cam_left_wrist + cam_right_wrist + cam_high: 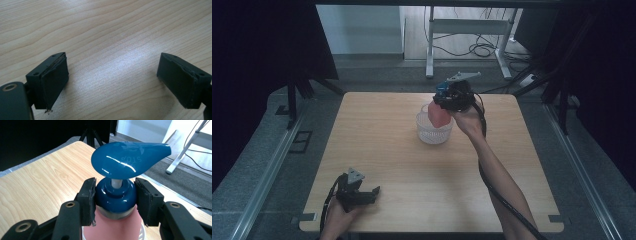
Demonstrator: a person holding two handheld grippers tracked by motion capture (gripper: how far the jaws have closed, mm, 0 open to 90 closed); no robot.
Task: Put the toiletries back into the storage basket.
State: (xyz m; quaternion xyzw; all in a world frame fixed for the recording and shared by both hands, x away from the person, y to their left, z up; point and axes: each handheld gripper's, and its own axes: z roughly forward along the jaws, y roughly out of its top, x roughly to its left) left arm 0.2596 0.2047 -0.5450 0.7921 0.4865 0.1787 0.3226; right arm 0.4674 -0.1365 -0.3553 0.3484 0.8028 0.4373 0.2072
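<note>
A pink pump bottle (112,226) with a blue pump head (130,157) is held by its collar above a white basket (434,131).

The bottle stands upright, its lower part inside the white perforated basket near the far middle of the wooden table (402,165); whether its bottom touches the basket floor I cannot tell. The right gripper (115,198) is clamped on the dark blue collar just under the pump head, one black jaw pressing on each side (the spout points away, toward the far table edge). The right hand (468,121) holds this gripper from the near right side. The left gripper (112,82) rests low over the bare wood near the front left corner, well apart from the basket, its jaws spread wide with nothing between them.
</note>
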